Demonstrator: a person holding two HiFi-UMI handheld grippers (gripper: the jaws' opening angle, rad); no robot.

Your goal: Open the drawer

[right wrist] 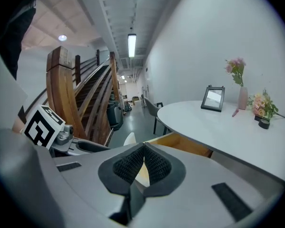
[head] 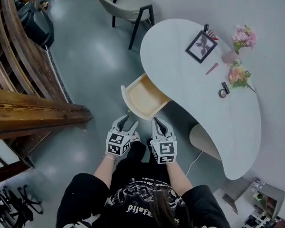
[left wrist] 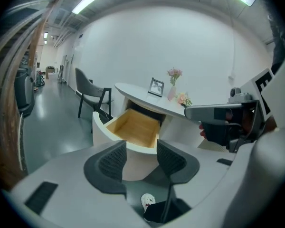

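The drawer of the white oval desk stands pulled out, its bare wooden inside showing; it also shows in the left gripper view and the right gripper view. My left gripper hangs just short of the drawer's curved white front, jaws open with nothing between them. My right gripper is beside it, pads pressed together at the tips and empty. Neither touches the drawer.
On the desk stand a framed picture, a pink vase with flowers, a second bunch of flowers and a roll of tape. A chair is beyond the desk. A wooden staircase runs along the left.
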